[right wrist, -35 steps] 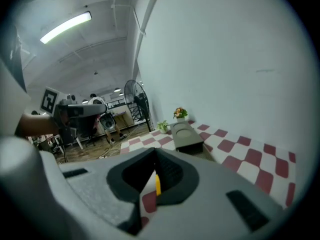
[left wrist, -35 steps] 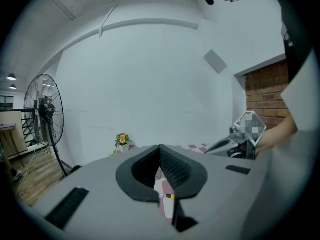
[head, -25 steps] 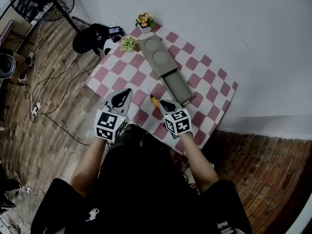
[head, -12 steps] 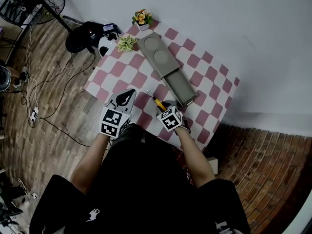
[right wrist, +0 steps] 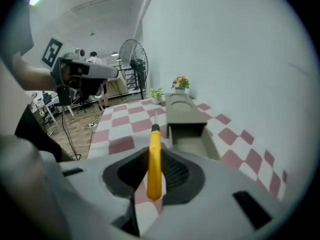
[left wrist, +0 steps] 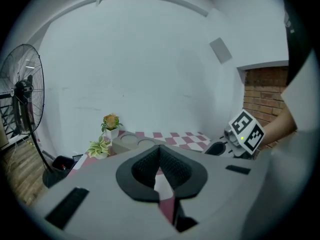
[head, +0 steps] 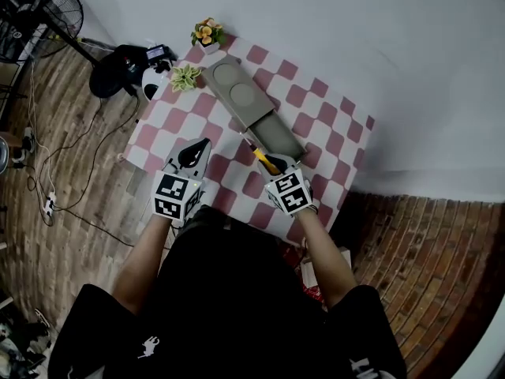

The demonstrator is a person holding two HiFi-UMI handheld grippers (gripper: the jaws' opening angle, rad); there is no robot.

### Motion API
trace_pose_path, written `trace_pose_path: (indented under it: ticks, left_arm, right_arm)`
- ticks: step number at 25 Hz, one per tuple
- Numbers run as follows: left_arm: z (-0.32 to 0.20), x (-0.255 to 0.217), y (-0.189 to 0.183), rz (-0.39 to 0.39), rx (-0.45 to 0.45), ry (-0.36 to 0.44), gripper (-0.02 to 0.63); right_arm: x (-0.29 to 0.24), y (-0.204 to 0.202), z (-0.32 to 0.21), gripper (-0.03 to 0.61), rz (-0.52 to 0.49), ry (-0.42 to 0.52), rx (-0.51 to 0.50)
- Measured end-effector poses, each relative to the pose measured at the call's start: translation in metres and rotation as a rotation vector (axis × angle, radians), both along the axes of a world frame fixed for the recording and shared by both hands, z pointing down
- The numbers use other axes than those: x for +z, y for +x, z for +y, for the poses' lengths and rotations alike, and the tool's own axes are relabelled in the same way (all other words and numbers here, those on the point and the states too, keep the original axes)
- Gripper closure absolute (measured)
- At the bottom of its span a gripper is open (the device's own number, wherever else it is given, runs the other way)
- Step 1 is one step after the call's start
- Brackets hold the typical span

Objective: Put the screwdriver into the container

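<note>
Screwdriver (right wrist: 154,159) with a yellow plastic handle, a black collar and a thin metal shaft lies lengthwise between the jaws of the right gripper (right wrist: 151,156). The ribbed black pads press on the handle from both sides. Those jaws have just been closing and now stand partly apart, at the handle's width.

In the right gripper view the shaft points to 12 o'clock. Its tip is over the pink-and-white checked tablecloth (right wrist: 120,129), just beside the near left corner of the long grey-green plastic container (right wrist: 182,115). The container's open tray lies at 1 o'clock from the tip.

In the head view the right gripper (head: 271,163) carries the screwdriver (head: 263,157) pointing to 11 o'clock. The container (head: 237,97) stretches away toward 11 o'clock, its open end right by the tool.

The left gripper (head: 197,150) hovers over the cloth at 9 o'clock from the right one, well apart from the container. In the left gripper view its jaws meet tip to tip, with nothing held.

A small potted orange flower (head: 207,33) and a green-and-white leafy pot plant (head: 186,76) stand near the container's far end.
</note>
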State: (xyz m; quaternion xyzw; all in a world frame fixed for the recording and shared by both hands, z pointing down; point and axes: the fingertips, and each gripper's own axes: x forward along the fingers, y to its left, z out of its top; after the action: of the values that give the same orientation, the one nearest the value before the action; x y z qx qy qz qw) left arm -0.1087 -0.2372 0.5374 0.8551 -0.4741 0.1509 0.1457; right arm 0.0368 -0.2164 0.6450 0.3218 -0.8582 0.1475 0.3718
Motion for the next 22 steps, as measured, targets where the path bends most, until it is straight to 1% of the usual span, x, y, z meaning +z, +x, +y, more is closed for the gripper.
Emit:
trace_pose_path:
  ticks: [2,5,9,13,18,22]
  left_arm:
    - [-0.008,-0.003,0.007,0.016,0.012,0.000,0.612]
    - [-0.021,-0.005,0.021,0.036,0.032,-0.009,0.612]
    - [-0.033,-0.007,0.038,0.024,0.066,-0.004,0.612]
    - [-0.037,-0.005,0.044,0.003,0.079,0.002,0.612]
    - [-0.040,0.000,0.038,-0.010,0.076,-0.007,0.612]
    - [-0.038,0.007,0.031,-0.016,0.072,-0.023,0.612]
  right_arm:
    - [-0.007,0.017,-0.012,0.500,0.008,0.015,0.043]
    - [-0.007,0.039,-0.027,0.500,0.036,0.008,0.091]
    - [0.007,0.057,-0.042,0.500,0.084,-0.026,0.127]
    - [0.025,0.063,-0.050,0.500,0.139,-0.064,0.122]
    - [0.038,0.061,-0.058,0.502,0.188,-0.106,0.099]
    - [0.047,0.059,-0.061,0.502,0.264,-0.137,0.076]
